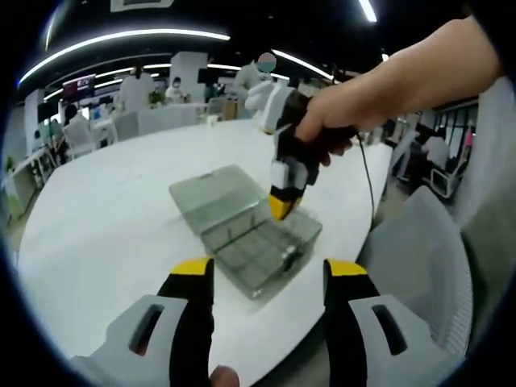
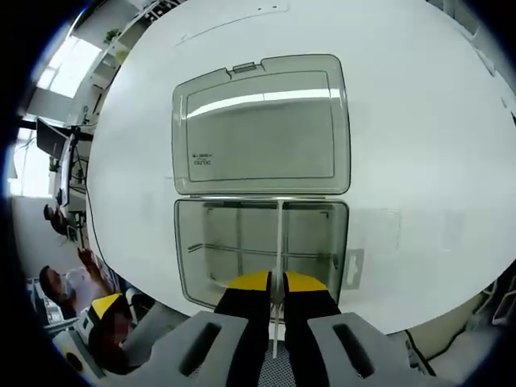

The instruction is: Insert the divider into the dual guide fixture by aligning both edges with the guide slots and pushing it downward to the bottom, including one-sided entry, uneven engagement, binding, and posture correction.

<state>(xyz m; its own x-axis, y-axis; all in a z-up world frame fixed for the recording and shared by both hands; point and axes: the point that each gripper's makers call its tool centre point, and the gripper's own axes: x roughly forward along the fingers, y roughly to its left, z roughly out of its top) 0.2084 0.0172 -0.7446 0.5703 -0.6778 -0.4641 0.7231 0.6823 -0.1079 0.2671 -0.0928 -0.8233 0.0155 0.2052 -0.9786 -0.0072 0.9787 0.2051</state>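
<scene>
Left gripper view: left gripper (image 1: 268, 282) hovers low over the white table (image 1: 97, 234), jaws spread wide, nothing between them. Ahead lies the clear plastic box (image 1: 262, 242), lid (image 1: 211, 192) folded flat behind it. The right gripper (image 1: 280, 205) reaches down into the tray from above, held by a hand (image 1: 326, 121). What it carries is not clear from this angle.

Right gripper view: looking straight down into the box. Right gripper (image 2: 276, 284) has its jaws pressed nearly together on a thin clear divider (image 2: 279, 242), which runs edge-on across the tray toward the hinge. A second loose strip (image 2: 353, 268) lies on the table just beside the tray.

Judgement: insertion under way. Keep the divider upright and square so both ends meet their slots together; press evenly, and back off and re-level if one end leads.

Hard to tell: the slots themselves, the near end under the jaws, and how deep the divider sits.
</scene>
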